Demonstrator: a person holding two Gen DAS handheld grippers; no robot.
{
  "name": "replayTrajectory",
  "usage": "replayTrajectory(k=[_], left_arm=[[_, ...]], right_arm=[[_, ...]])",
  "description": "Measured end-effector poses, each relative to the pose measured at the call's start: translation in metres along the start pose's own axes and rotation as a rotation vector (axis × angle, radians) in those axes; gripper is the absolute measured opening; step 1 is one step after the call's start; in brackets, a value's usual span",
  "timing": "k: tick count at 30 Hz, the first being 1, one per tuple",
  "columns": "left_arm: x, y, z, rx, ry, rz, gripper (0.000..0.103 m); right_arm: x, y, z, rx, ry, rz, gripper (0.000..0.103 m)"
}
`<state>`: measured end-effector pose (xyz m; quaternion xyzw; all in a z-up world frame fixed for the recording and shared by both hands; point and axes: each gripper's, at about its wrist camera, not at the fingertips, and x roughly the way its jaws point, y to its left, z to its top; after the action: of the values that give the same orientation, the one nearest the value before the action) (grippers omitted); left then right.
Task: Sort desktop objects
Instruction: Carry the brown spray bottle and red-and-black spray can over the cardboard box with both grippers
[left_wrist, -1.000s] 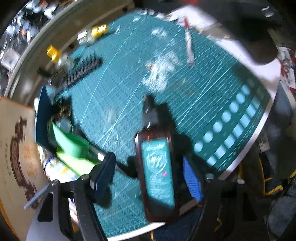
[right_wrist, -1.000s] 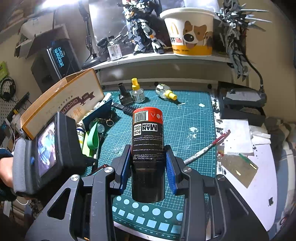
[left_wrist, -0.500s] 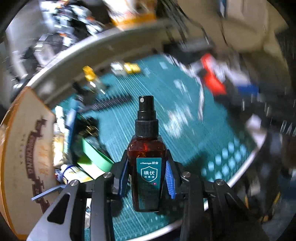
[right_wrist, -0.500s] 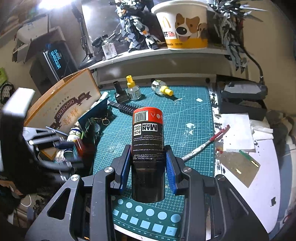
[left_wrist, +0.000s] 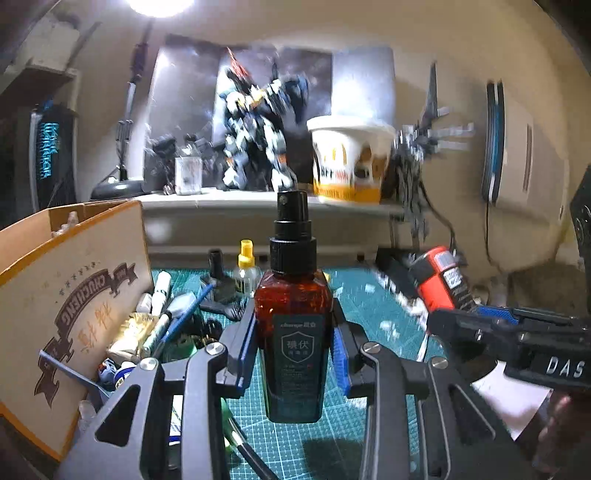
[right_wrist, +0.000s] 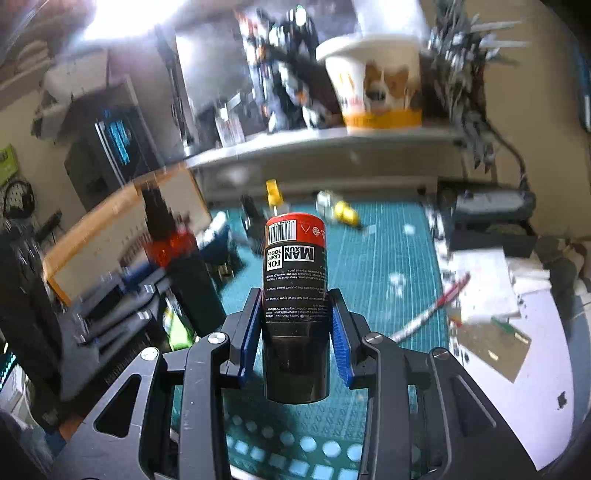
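The worktop (right_wrist: 524, 398) carries a green cutting mat (right_wrist: 369, 258). At its left edge stands an open cardboard box (left_wrist: 74, 295); a paper bucket (left_wrist: 347, 162) sits on the shelf behind. The left tongs (left_wrist: 293, 350) are clamped on an amber spray bottle (left_wrist: 293, 314) — upright, held above the mat. The right tongs (right_wrist: 293, 332) grip a black can with a red end (right_wrist: 295, 288), also lifted clear of the mat — the red end points away from the camera.

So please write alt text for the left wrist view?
The left gripper holds an upright amber spray bottle between its blue-padded fingers above a green cutting mat. A cardboard box stands left; the right gripper holds a red-capped can.
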<state>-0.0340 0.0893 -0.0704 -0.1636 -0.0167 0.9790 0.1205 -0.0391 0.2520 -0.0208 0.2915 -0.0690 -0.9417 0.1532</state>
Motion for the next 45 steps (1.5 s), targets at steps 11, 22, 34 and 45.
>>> replayTrajectory(k=[11,22,34,45], left_arm=[[-0.028,0.017,0.016,-0.012,-0.096,0.005,0.034],[-0.041,0.049,0.043,-0.076,0.008,0.009,0.034],[-0.087,0.081,0.071,-0.086,-0.036,0.152,0.034],[-0.138,0.111,0.086,-0.072,-0.089,0.284,0.034]], right_arm=[[-0.013,0.025,0.015,-0.014,-0.058,-0.029,0.033],[-0.017,0.049,0.023,-0.107,-0.086,0.007,0.033],[-0.029,0.104,0.048,-0.201,-0.137,0.139,0.033],[-0.011,0.164,0.054,-0.283,-0.133,0.308,0.033]])
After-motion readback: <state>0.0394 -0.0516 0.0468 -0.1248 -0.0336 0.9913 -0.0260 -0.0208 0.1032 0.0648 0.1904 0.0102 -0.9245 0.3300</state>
